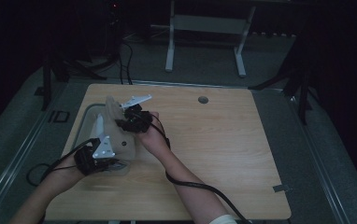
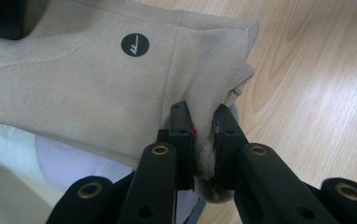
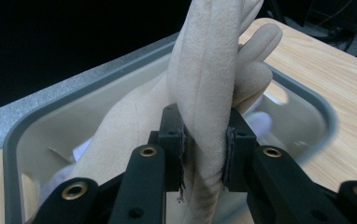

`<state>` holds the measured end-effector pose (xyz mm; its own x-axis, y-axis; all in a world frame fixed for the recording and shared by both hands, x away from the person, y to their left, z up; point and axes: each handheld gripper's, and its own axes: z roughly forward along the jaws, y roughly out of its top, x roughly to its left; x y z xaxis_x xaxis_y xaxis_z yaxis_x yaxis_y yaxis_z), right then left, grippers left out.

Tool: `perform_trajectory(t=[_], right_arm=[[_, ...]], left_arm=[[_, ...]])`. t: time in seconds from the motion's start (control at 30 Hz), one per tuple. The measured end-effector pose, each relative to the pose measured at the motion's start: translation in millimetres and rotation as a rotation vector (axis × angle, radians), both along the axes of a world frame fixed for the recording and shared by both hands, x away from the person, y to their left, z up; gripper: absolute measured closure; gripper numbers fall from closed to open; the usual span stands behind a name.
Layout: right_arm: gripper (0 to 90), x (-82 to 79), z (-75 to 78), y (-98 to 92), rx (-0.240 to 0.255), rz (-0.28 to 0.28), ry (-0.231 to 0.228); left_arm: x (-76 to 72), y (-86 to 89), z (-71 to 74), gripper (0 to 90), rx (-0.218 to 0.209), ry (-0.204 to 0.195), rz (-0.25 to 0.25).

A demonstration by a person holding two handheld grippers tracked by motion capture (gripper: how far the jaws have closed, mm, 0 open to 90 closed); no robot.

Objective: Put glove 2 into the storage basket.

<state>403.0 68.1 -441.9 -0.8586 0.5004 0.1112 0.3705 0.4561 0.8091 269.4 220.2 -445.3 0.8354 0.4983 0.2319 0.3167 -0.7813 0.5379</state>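
- A pale wooden table [image 1: 214, 140] stands in a dark room, with a grey tub [image 3: 13, 140] at its left edge.
- A beige garment [image 1: 116, 126] stretches over the tub, its long axis running from near to far.
- The left gripper [image 2: 203, 133] pinches its near end.
- The right gripper [image 3: 204, 140] clamps a thick fold at its far end.

A garment [image 1: 113, 122] hangs above a bin [image 1: 84, 122] on the table's [image 1: 214, 140] left.
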Motion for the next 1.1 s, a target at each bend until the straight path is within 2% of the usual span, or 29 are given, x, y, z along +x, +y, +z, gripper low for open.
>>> perform_trajectory(t=[0.13,0.3,0.37,0.5,0.67,0.73,0.83,0.93,1.0,1.1], right_arm=[[73.6,2.9,-4.5,17.3,-0.016,0.014,-0.003],[73.5,11.8,-11.2,33.3,-0.019,0.017,0.023],[73.3,14.7,-13.6,37.9,-0.008,0.020,0.038],[72.8,16.7,-23.0,47.7,-0.041,0.031,0.042],[71.7,20.4,-38.3,51.2,-0.068,0.019,0.069],[70.8,23.0,-40.9,51.1,-0.070,0.015,0.087],[68.5,24.8,-42.6,51.7,-0.076,0.019,0.088],[60.5,27.7,-44.5,51.0,-0.079,0.024,0.090],[51.3,29.1,-45.5,49.9,-0.076,0.026,0.089],[40.4,30.2,-43.5,47.1,-0.070,0.022,0.092]], left_arm=[[0.1,10.6,-1.8,81.6,0.010,0.001,0.024],[3.4,19.3,-5.2,81.6,0.005,0.001,0.052],[4.3,24.7,-10.5,81.6,0.001,0.005,0.073],[4.8,30.6,-19.3,81.6,-0.012,0.029,0.088],[6.8,33.8,-24.6,81.4,-0.029,0.042,0.094],[7.9,33.8,-26.8,81.4,-0.024,0.044,0.094],[9.5,33.3,-29.9,81.4,-0.031,0.055,0.099],[11.4,33.9,-33.0,80.7,-0.045,0.066,0.103],[11.9,34.8,-34.0,79.5,-0.050,0.069,0.101],[10.0,34.8,-33.5,76.3,-0.054,0.057,0.105]])
